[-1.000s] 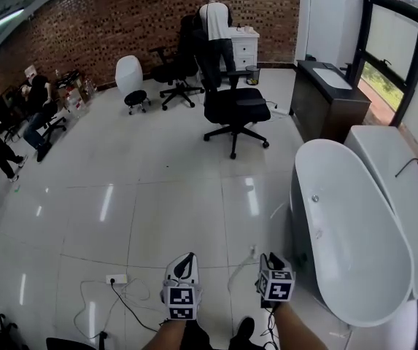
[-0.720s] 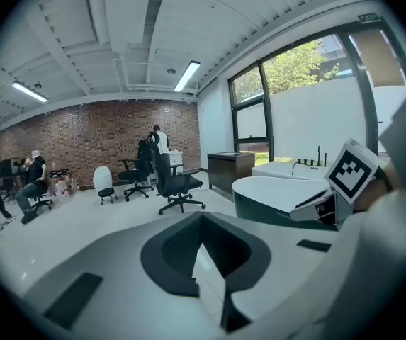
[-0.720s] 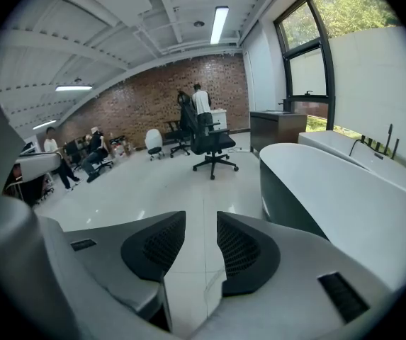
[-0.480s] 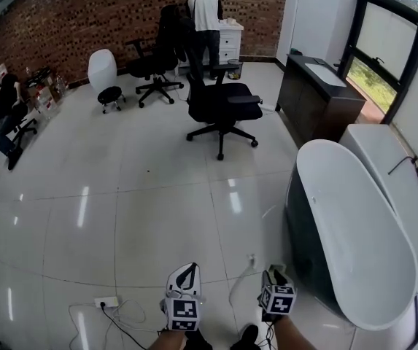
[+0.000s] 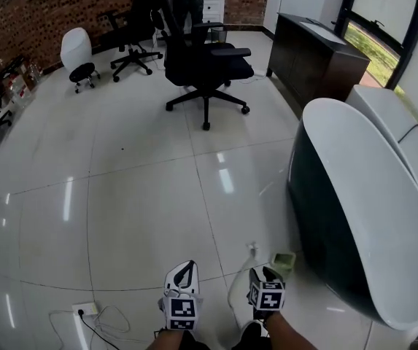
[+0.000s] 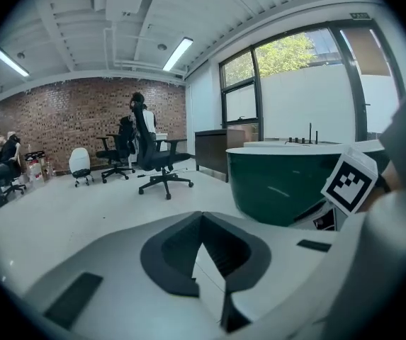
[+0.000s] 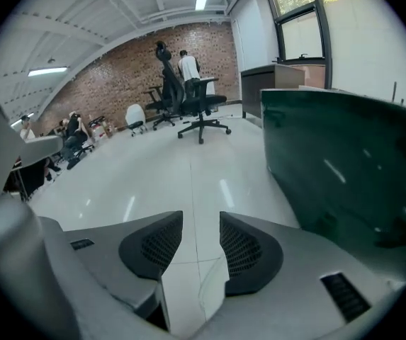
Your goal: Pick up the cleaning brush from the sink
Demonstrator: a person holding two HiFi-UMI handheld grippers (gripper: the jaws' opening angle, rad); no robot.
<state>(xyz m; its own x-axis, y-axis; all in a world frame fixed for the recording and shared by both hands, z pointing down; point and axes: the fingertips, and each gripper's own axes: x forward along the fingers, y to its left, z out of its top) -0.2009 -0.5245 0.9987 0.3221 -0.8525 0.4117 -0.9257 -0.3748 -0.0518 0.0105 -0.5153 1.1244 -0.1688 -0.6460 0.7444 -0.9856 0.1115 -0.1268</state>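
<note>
Left gripper (image 5: pixel 185 268) fingers are pressed together, empty; right gripper (image 5: pixel 265 274) fingers have just been opening, with only floor between them. Just right of them stands a bathtub (image 5: pixel 354 195). Far ahead are an office chair (image 5: pixel 205 60) and a dark cabinet (image 5: pixel 314 57). The brush shows in no view.

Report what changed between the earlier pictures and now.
The head camera has moved forward: the bathtub now looms larger at the right, and the black office chair is nearer. The right tool has just been opening its jaws, and only floor shows between them. Unchanged: both tools stay low and empty, and the left tool stays shut. Nothing was taken hold of or let go.
</note>
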